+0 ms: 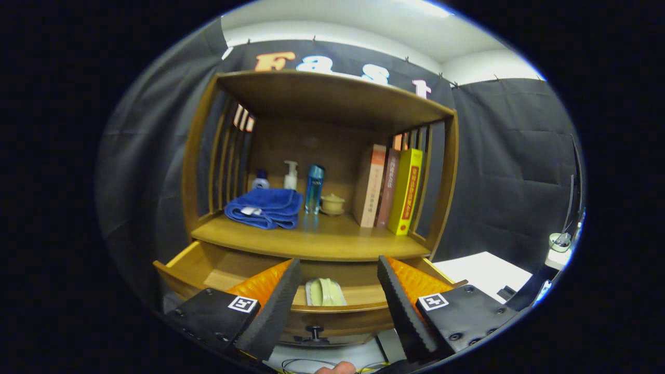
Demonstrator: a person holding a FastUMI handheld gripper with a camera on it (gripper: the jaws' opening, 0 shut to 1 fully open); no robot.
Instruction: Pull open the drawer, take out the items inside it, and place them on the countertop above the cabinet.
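Note:
The wooden drawer (pixel 213 270) stands pulled open under the cabinet's countertop (pixel 332 236). A pale green, ribbed item in a clear wrapper (pixel 325 292) lies inside it, close to the drawer's front wall and seen between my fingers. My gripper (pixel 338 270) hovers above the drawer front, open, with nothing between the fingers. The drawer's dark knob (pixel 314 330) shows below, on the front panel.
On the countertop sit a folded blue towel (pixel 266 208), a small bottle (pixel 260 181), a pump bottle (pixel 290 175), a blue tube bottle (pixel 314 189), a small lidded cup (pixel 332 204) and three upright books (pixel 390 188). A shelf roof (pixel 332 96) hangs overhead. A white surface (pixel 483 272) lies to the right.

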